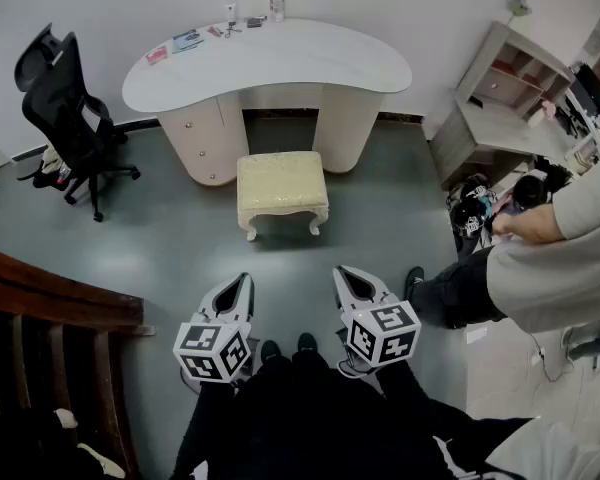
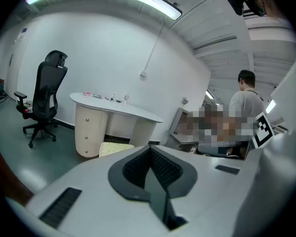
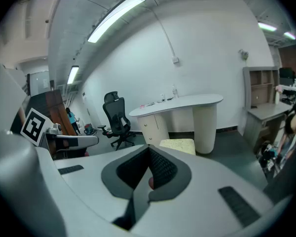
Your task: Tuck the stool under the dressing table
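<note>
A cream cushioned stool with curved white legs stands on the grey floor in front of the white kidney-shaped dressing table, outside its knee gap. My left gripper and right gripper hover side by side well short of the stool, touching nothing. Both have their jaws closed, with nothing between them. In the left gripper view the stool shows just beyond the left gripper, below the table. In the right gripper view the stool sits past the right gripper.
A black office chair stands left of the table. A person crouches at the right beside a grey shelf desk. Dark wooden furniture fills the lower left. A bottle and small items lie on the tabletop.
</note>
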Demonstrator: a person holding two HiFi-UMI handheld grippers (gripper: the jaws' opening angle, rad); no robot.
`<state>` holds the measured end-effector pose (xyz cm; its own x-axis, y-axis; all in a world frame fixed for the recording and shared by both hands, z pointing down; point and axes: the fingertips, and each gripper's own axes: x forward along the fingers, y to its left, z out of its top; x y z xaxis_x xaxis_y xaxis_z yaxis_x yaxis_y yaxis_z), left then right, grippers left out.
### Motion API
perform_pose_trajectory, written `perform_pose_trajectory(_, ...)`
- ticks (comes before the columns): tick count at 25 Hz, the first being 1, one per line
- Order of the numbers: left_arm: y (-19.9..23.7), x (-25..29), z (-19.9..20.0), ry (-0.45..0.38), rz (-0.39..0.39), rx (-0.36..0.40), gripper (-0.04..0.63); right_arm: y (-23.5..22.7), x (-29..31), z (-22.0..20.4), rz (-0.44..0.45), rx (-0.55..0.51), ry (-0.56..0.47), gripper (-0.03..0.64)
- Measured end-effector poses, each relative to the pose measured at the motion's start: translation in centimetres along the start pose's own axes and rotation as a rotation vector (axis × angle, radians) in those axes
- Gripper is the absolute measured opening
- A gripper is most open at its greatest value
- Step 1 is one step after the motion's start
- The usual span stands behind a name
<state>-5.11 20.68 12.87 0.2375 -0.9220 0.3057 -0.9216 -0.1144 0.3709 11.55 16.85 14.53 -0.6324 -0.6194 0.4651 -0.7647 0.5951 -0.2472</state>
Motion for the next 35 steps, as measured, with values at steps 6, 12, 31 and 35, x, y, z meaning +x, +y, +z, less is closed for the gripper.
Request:
perform_pose_trajectory(6, -0.1, 0.3, 0.0, 0.008, -0.002, -0.016, 0.008, -0.7, 0.0, 0.1, -0.008, 0.008, 0.009, 0.003)
perform_pose_trajectory(12, -0.1, 0.4, 0.1, 0.006, 0.003, -0.018, 0.008, -1.0, -0.1, -0.3, -0.008, 0.008, 0.024, 0.003)
perform_pose_trajectory(31, -0.4, 3.2, -1.1, 0.044, 0.067, 0.051, 0.009, -5.9, -0.5, -1.2, -0.068, 0.005, 0.028, 0.003)
perform_pose_trajectory(35, 0.4, 3.3, -1.1, 0.056, 0.098, 0.063, 0.009, -7.0, -0.2, -1.4, -0.102, 0.007, 0.045, 0.003)
